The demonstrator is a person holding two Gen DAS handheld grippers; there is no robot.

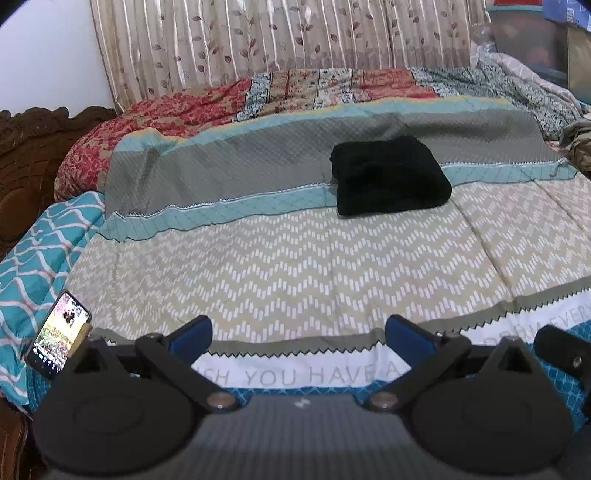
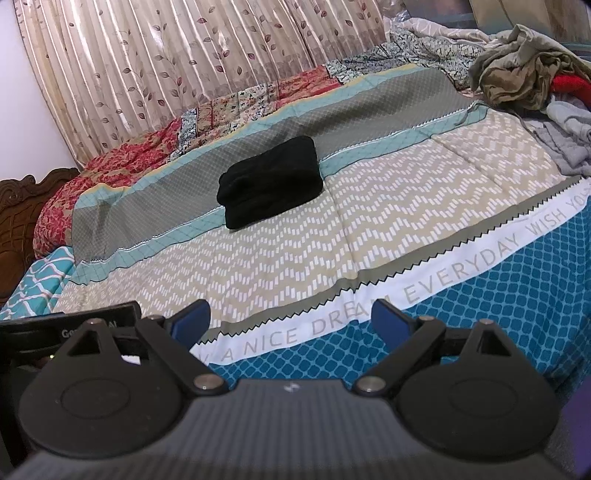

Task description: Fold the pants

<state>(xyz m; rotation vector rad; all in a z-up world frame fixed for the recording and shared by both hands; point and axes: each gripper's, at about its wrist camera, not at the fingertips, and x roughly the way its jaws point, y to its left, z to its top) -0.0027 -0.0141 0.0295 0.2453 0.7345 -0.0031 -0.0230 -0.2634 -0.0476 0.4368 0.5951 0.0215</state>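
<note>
Black pants [image 1: 389, 177] [image 2: 269, 181] lie folded into a compact rectangle on the patterned bedspread [image 1: 295, 266] [image 2: 332, 229], across the grey and teal bands. My left gripper [image 1: 297, 334] hovers open over the near edge of the bed, well short of the pants, with nothing between its blue-padded fingers. My right gripper [image 2: 291, 319] is also open and empty, above the white lettered strip, with the pants far ahead and slightly left. Part of the left gripper's camera body [image 2: 66, 328] shows at the left edge of the right wrist view.
A phone [image 1: 59, 334] with a lit screen leans at the bed's left edge. A heap of loose clothes [image 2: 532, 74] sits at the far right of the bed. Crumpled quilts [image 1: 332, 85] and a leaf-print curtain [image 1: 258, 33] back the bed; a carved wooden headboard [image 1: 26, 155] stands left.
</note>
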